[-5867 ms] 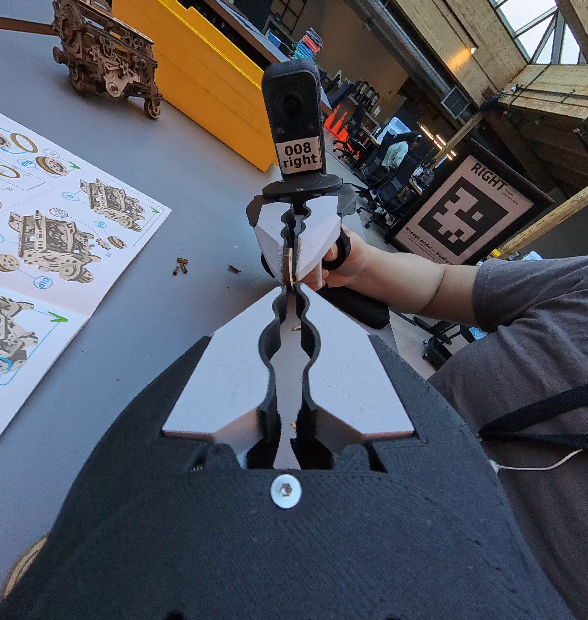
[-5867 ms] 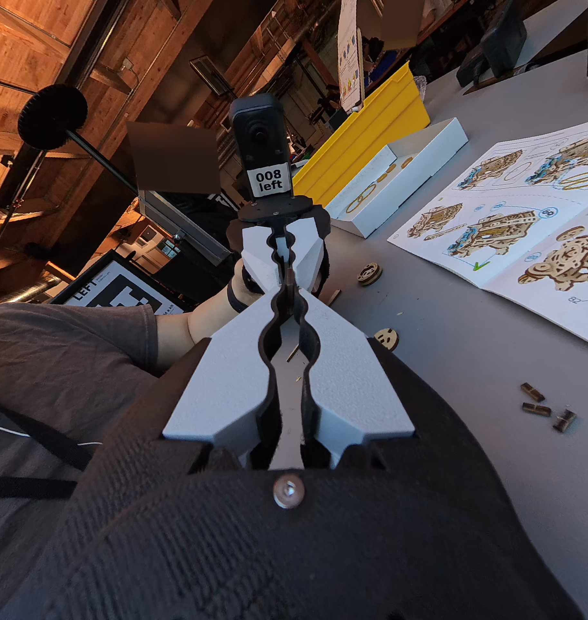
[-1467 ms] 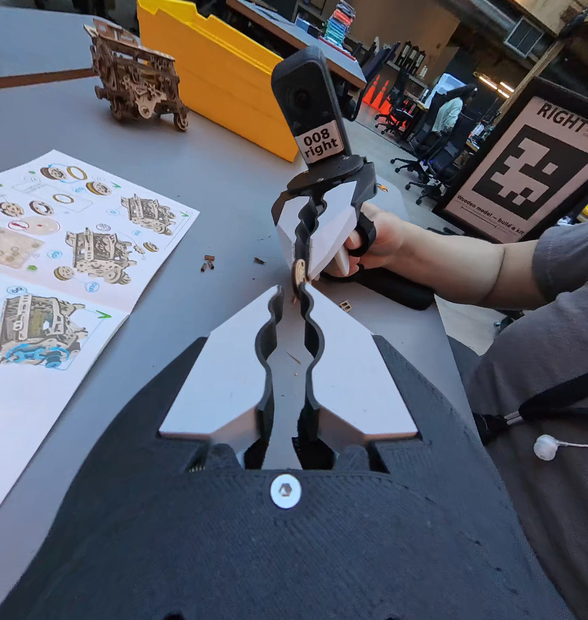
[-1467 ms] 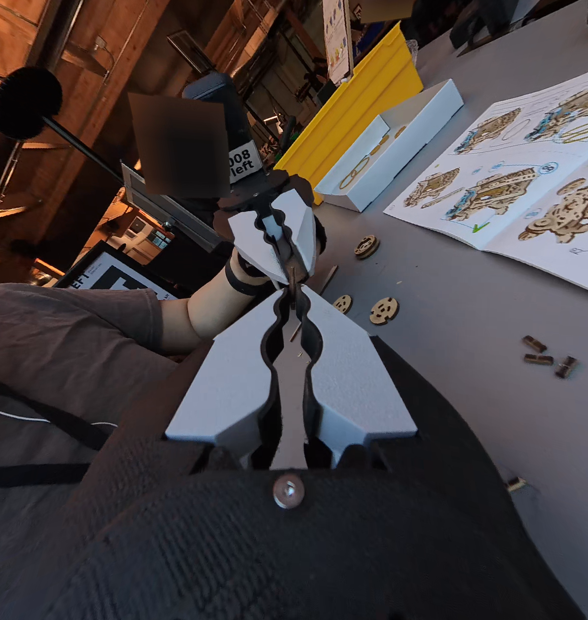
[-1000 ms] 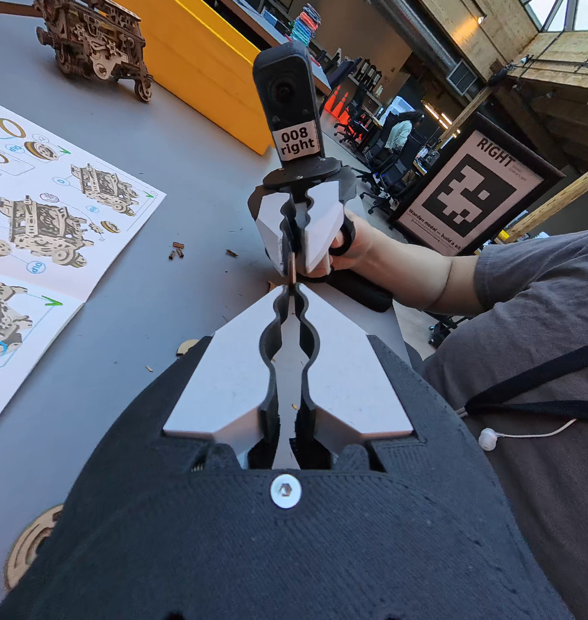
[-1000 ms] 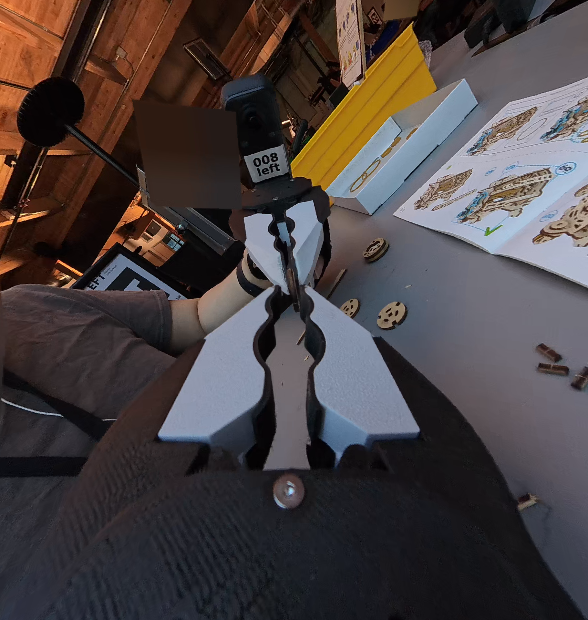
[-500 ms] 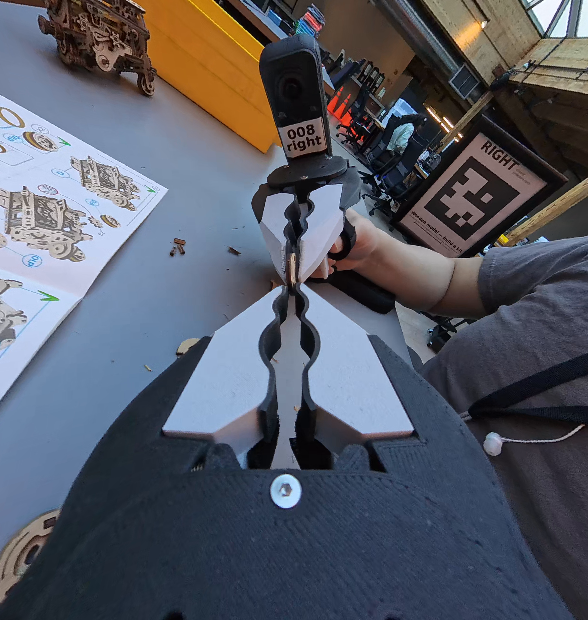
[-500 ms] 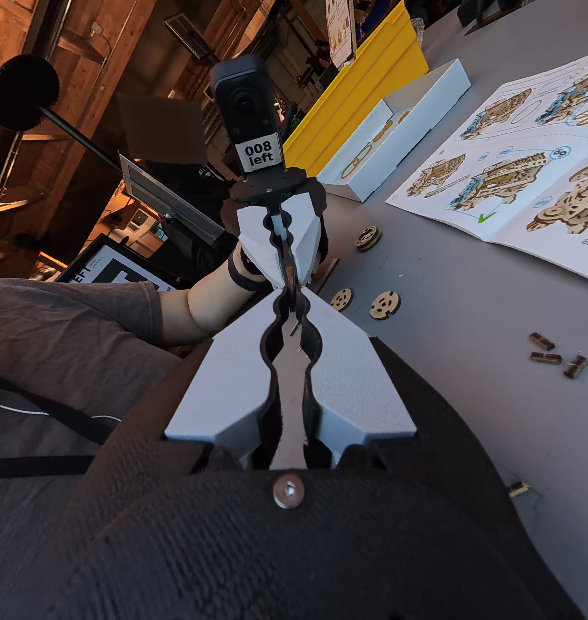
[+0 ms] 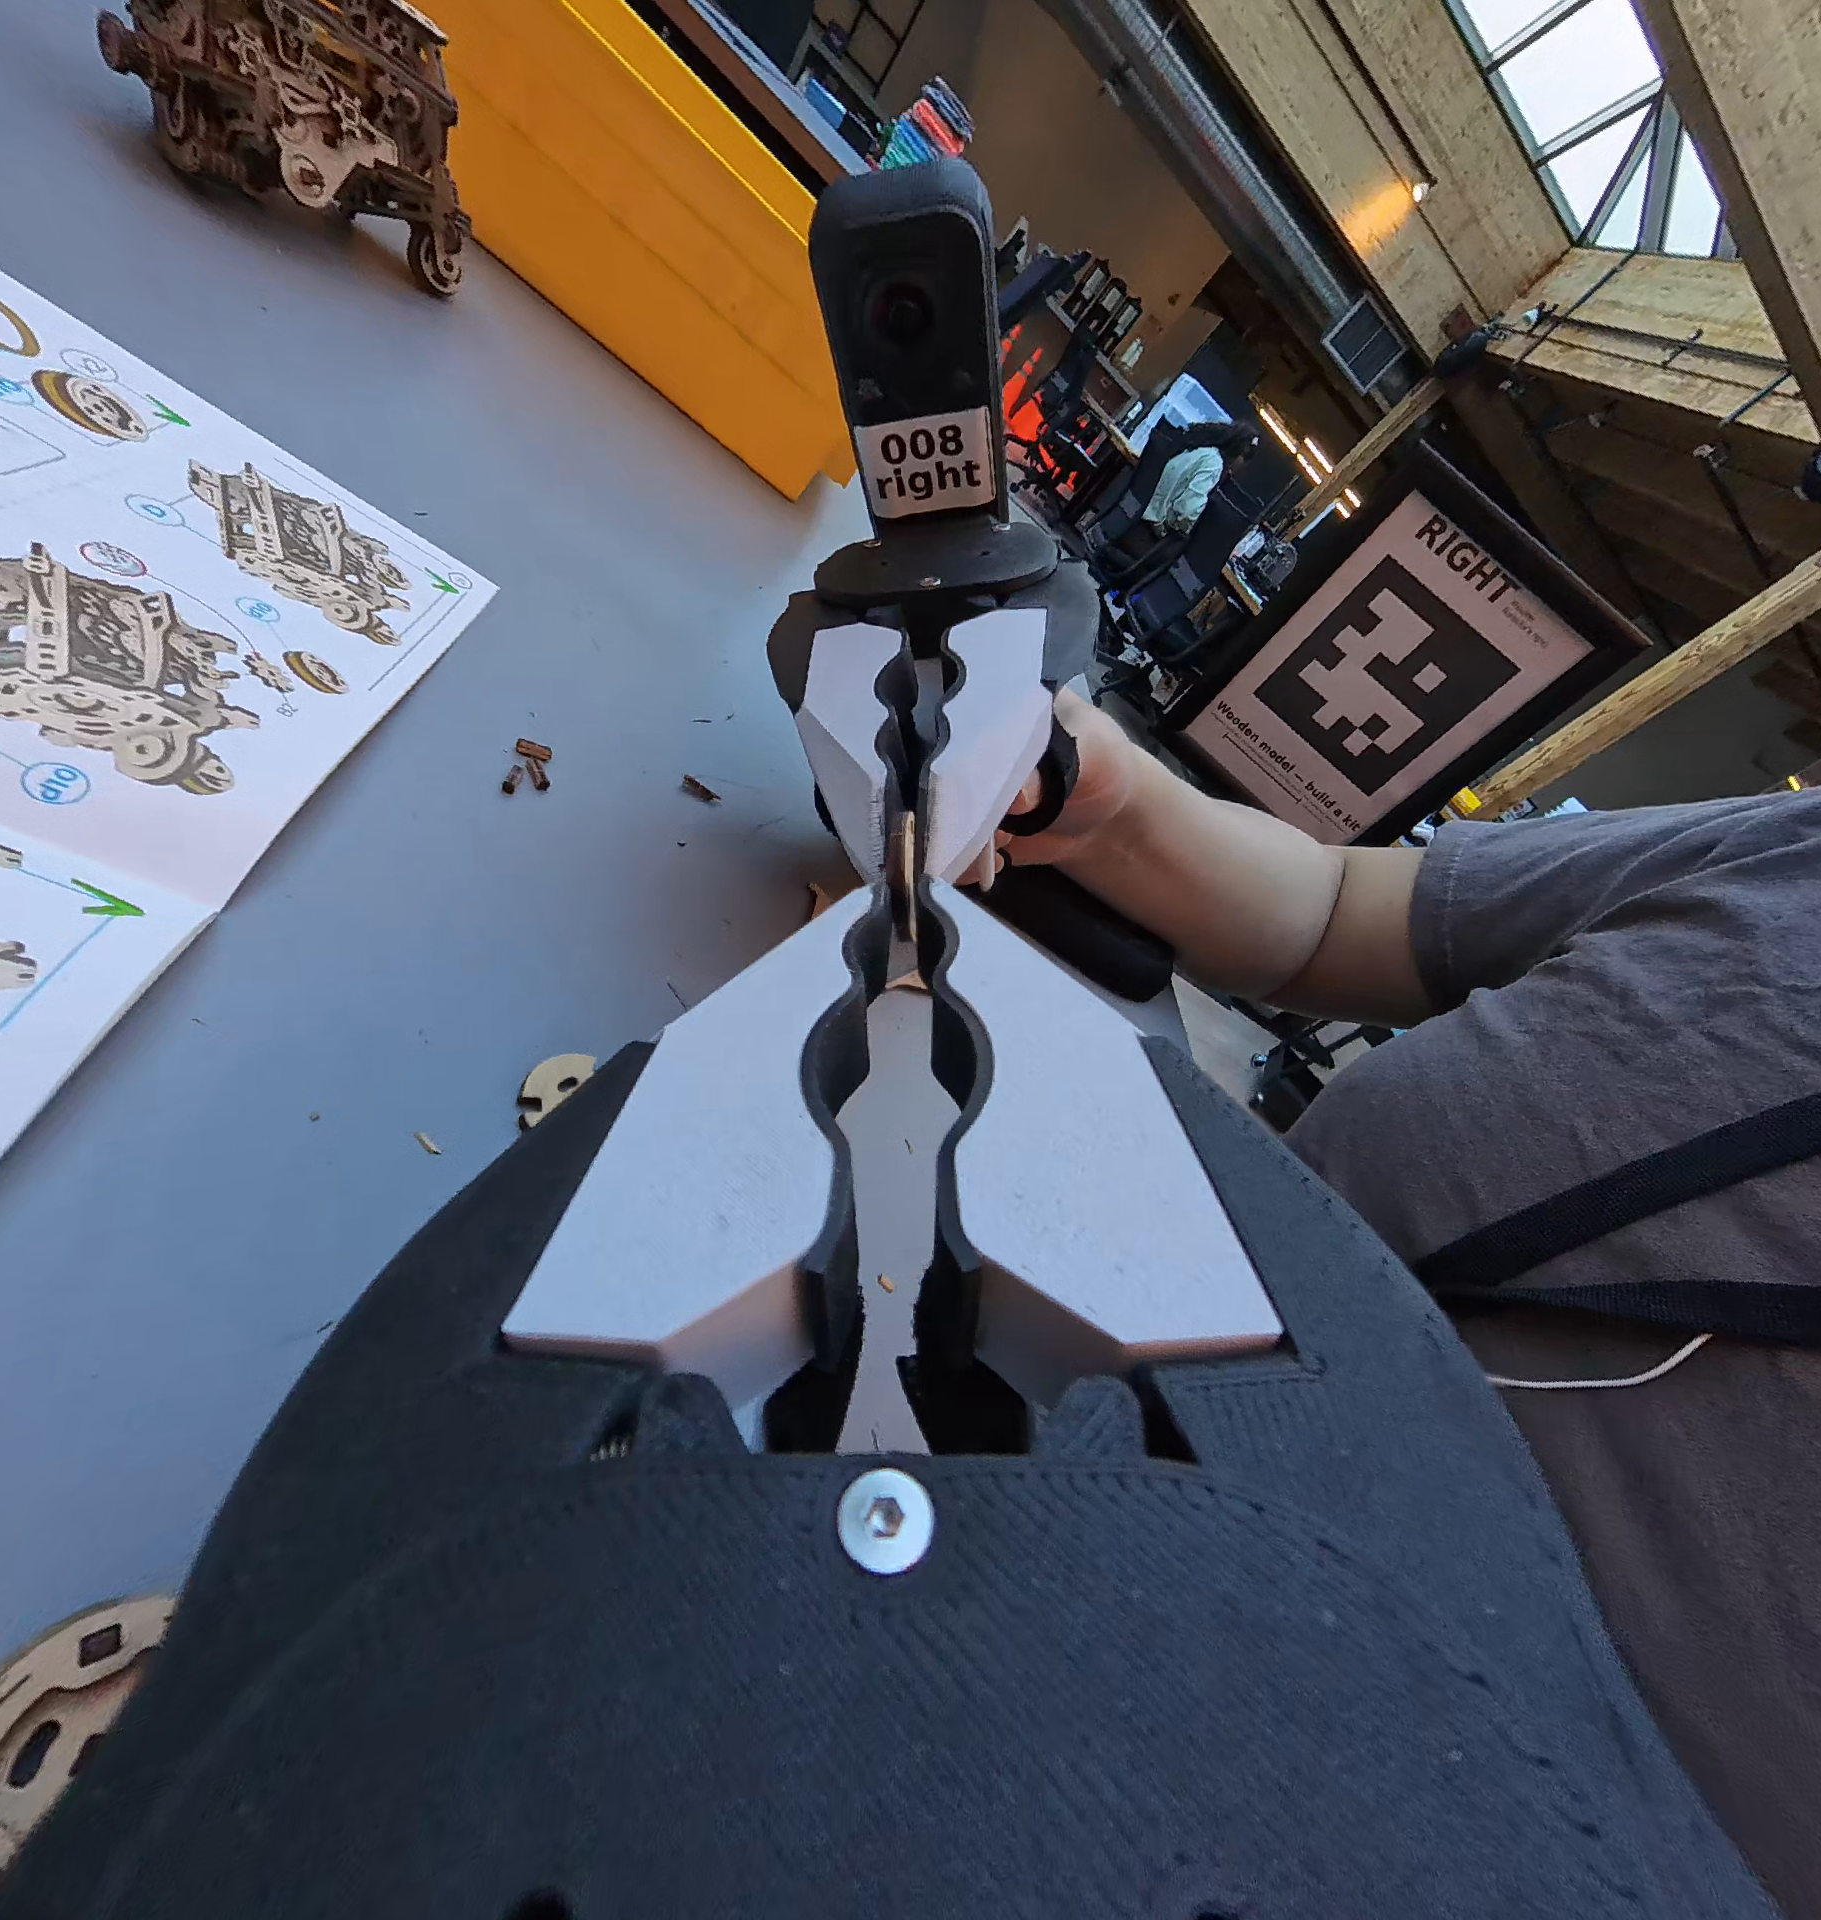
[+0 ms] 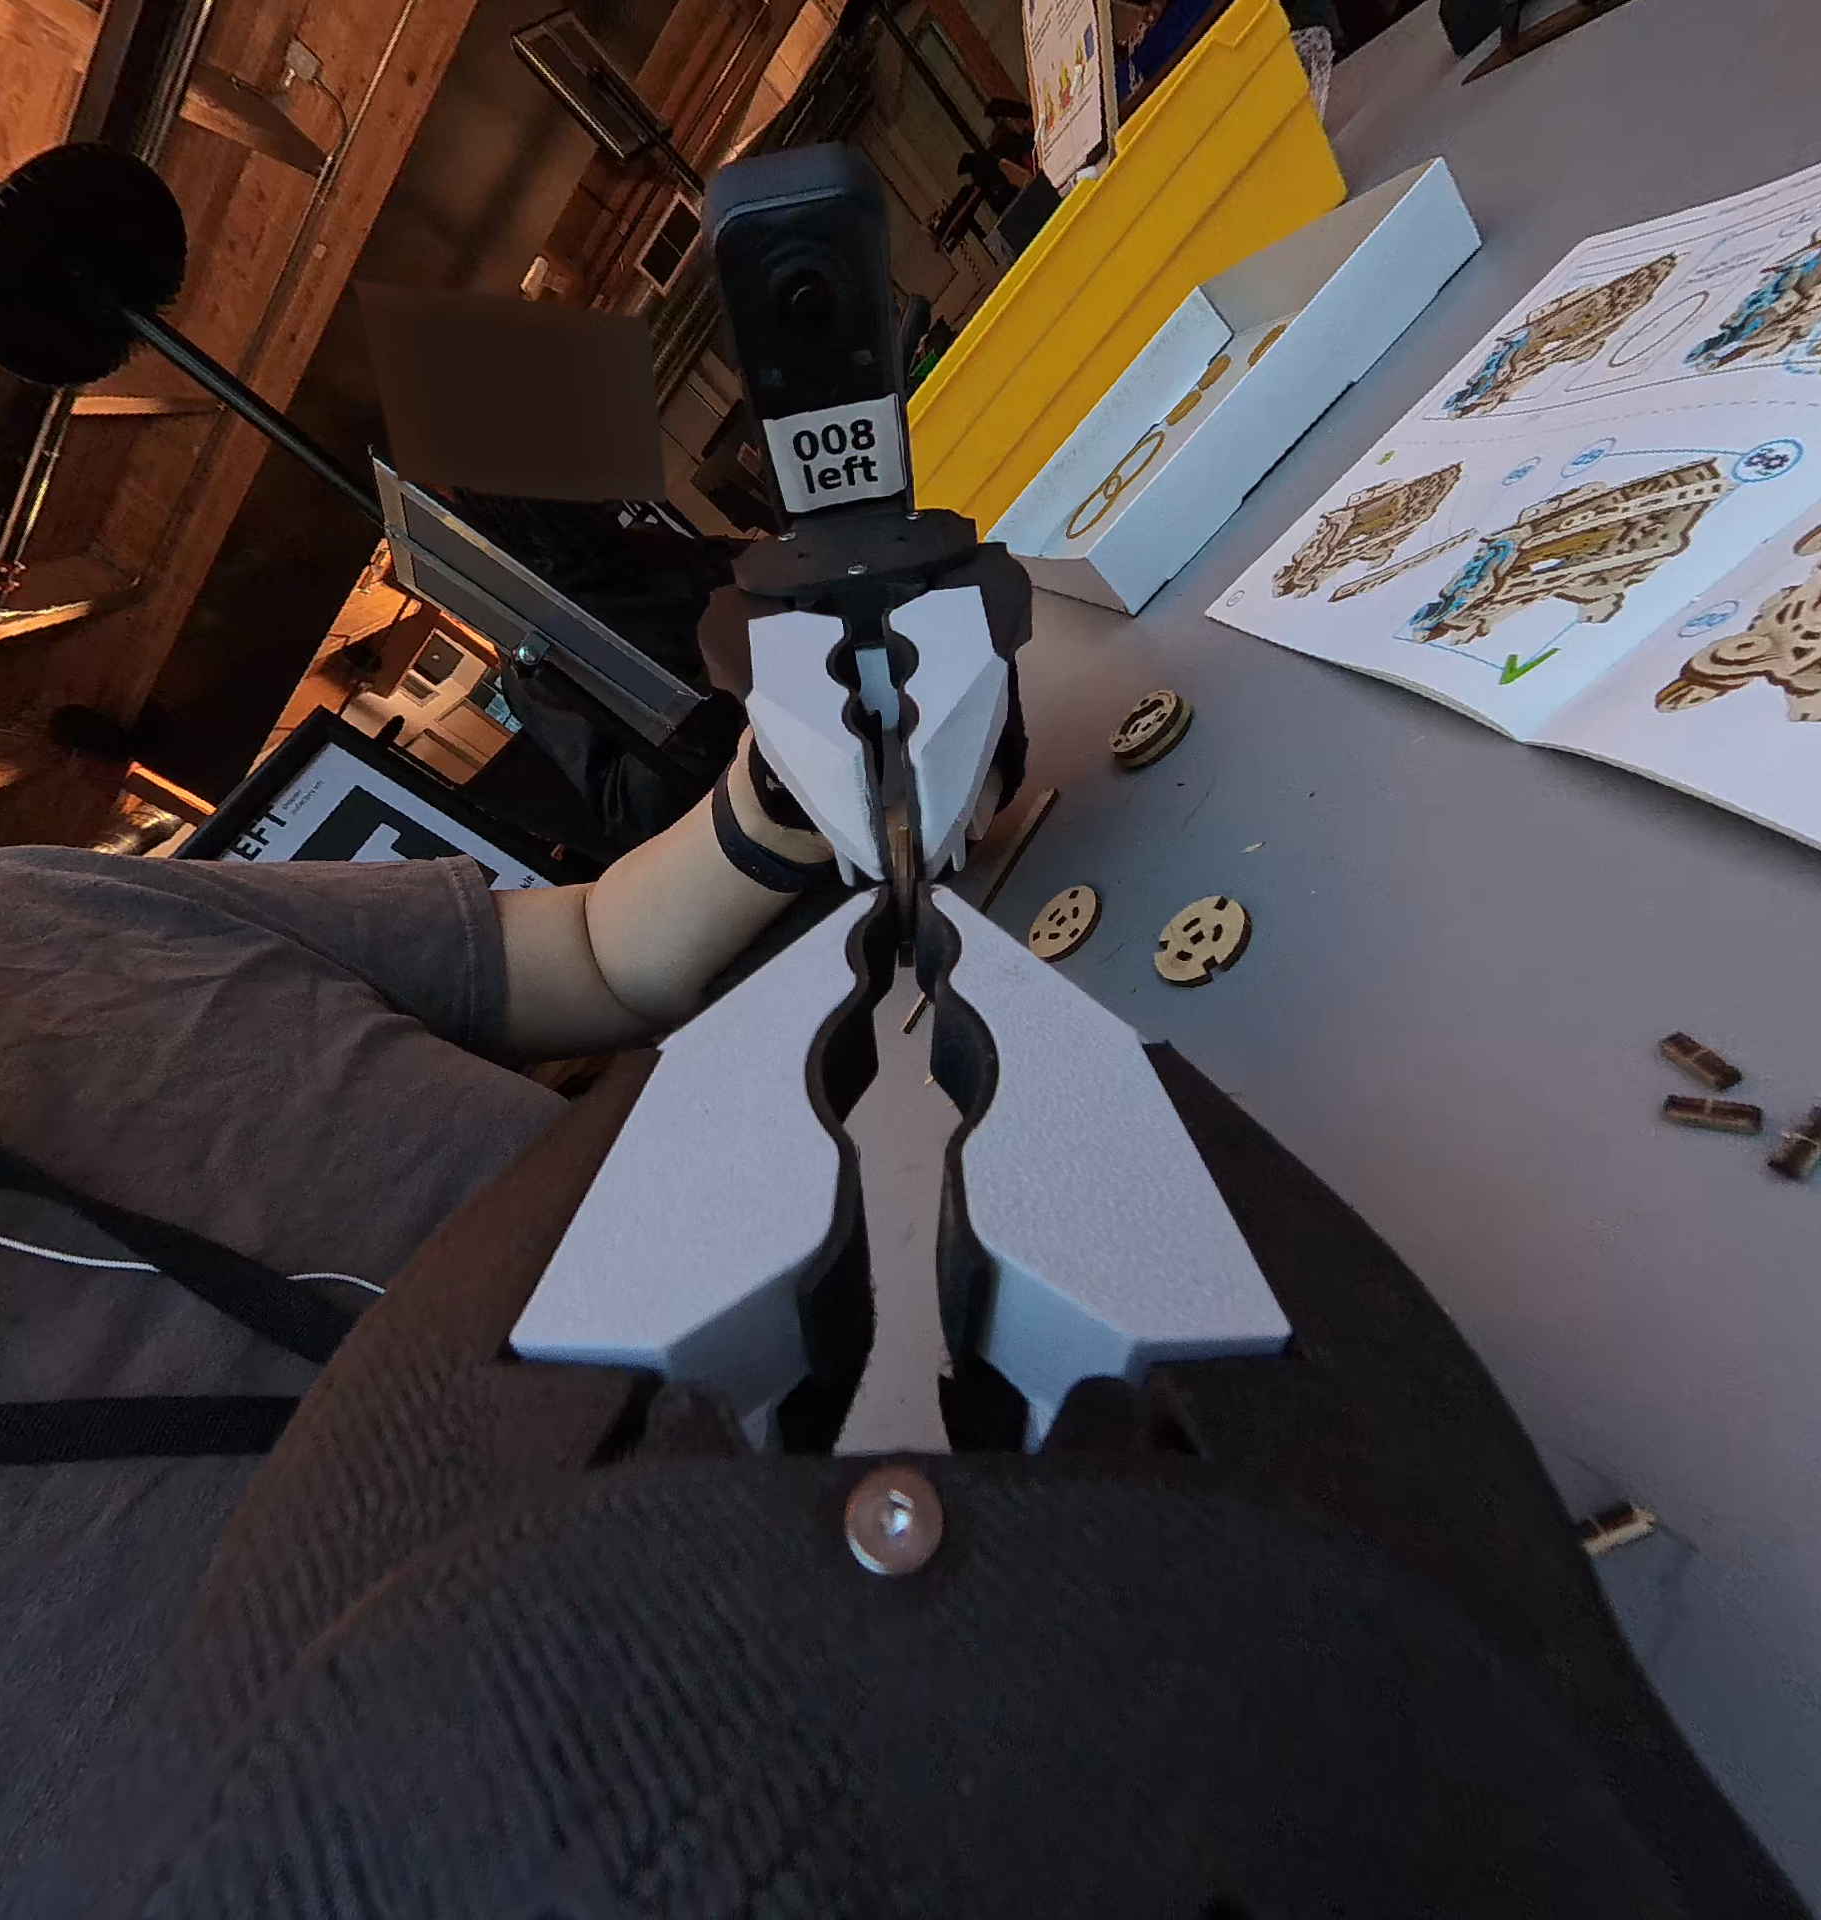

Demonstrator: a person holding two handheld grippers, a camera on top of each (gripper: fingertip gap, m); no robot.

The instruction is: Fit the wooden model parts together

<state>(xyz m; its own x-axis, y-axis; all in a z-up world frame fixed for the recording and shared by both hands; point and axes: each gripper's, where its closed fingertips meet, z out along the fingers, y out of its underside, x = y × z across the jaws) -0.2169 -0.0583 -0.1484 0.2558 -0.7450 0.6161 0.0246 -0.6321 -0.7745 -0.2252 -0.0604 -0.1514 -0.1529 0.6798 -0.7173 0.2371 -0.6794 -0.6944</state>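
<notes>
My left gripper (image 9: 901,920) and right gripper (image 10: 898,909) meet tip to tip above the grey table (image 9: 386,987), both shut. A thin round wooden part (image 9: 902,868) shows edge-on, pinched in the right gripper's tips (image 9: 901,847) and reaching into the left gripper's tips. In the right wrist view a thin wooden part (image 10: 898,847) sits in the left gripper's tips (image 10: 890,868). I cannot tell whether it is one part or two pressed together.
An open instruction booklet (image 9: 158,675) lies on the table, also in the right wrist view (image 10: 1612,520). A built wooden model (image 9: 293,114) stands by a yellow bin (image 9: 657,239). A white box (image 10: 1249,343), loose wooden discs (image 10: 1202,935) and small dark pieces (image 10: 1716,1101) lie nearby. My two grippers' fingertips are within a few centimetres of each other.
Both grippers stay shut and tip to tip on the thin wood. The pair has shifted only slightly over the table.
</notes>
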